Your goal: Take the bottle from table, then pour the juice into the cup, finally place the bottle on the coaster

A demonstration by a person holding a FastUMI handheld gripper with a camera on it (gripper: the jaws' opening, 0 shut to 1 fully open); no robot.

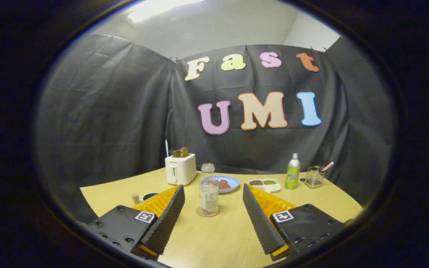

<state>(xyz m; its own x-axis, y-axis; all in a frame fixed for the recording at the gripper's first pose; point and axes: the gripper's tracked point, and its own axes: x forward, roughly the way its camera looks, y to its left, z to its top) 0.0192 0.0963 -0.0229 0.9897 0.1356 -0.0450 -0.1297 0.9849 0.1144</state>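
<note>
The hand-held gripper (213, 206) hangs above the near edge of the counter (218, 238) with its fingers spread wide and nothing between them. The clear bottle (209, 190) stands upright straight ahead, just beyond the fingertips and centred in the gap, so its long axis is vertical and crosses the line of the fingers squarely. It rests on a round coaster (207, 213), and it looks nearly empty, though how much liquid is left is hard to tell. Judging from how things lie, the bottle is already where the task wants it, and the pour seems done.

The cup (148, 195) sits to the left, half hidden behind the left finger, with a small pale peg-like thing just beside it. Beyond the bottle, toward the far edge, is a blue plate (233, 181) with food on it, and a white toaster (180, 169) with toast standing in it to the plate's left. Further right along the far edge are a small divided dish (264, 184), a green soda bottle (293, 172) and a wire holder (314, 176) with a utensil in it. All of these stand well apart from the clear bottle, so nothing blocks a straight path from the fingers to it, or straight back from it.
</note>
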